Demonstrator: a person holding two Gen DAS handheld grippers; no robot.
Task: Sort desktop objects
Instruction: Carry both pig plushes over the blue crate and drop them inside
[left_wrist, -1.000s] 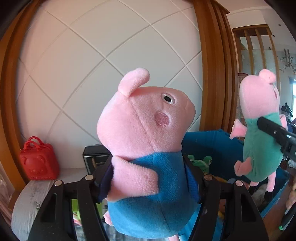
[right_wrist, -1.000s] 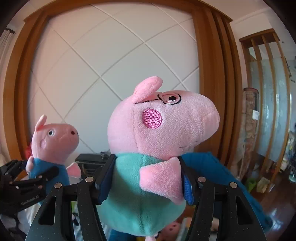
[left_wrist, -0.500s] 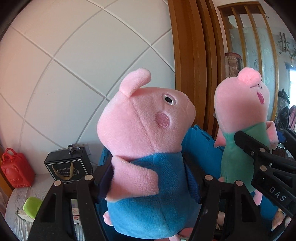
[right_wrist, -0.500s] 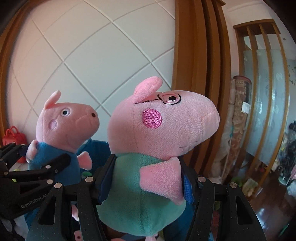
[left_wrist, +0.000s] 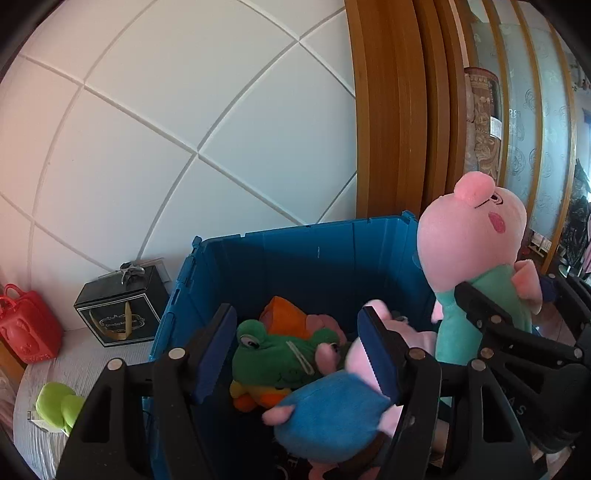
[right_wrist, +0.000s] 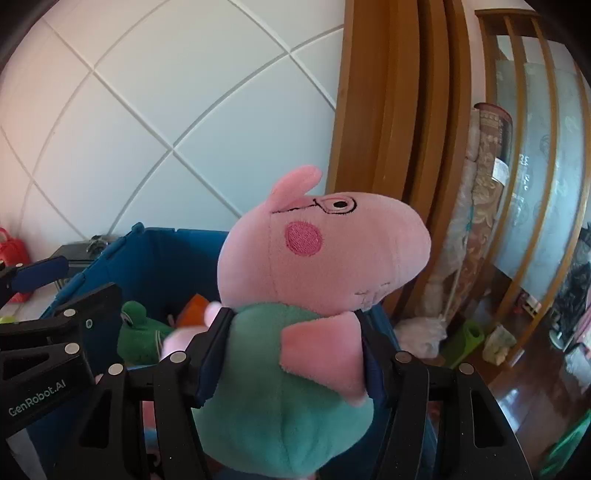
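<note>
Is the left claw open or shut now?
Open. The left claw has its blue pads spread wide, and the blue-shirted pig plush lies loose below them in the blue bin.

A pale, ribbed surface (left_wrist: 92, 354) runs along the white panelled wall. On it stand a blue bin (left_wrist: 295, 258), a black gift box (left_wrist: 118, 310) just left of the bin, and a red toy case (left_wrist: 26, 328) farther left. A lime-green plush (left_wrist: 59, 406) lies nearer the camera.

White diamond-panelled wall (left_wrist: 184, 147), wooden door frame (left_wrist: 391, 129), black gift box (left_wrist: 118, 310) near a red toy bag (left_wrist: 26, 328) on a grey striped surface (left_wrist: 85, 354), rolled carpet (right_wrist: 476, 206), frosted glass screen (right_wrist: 535, 147).
</note>
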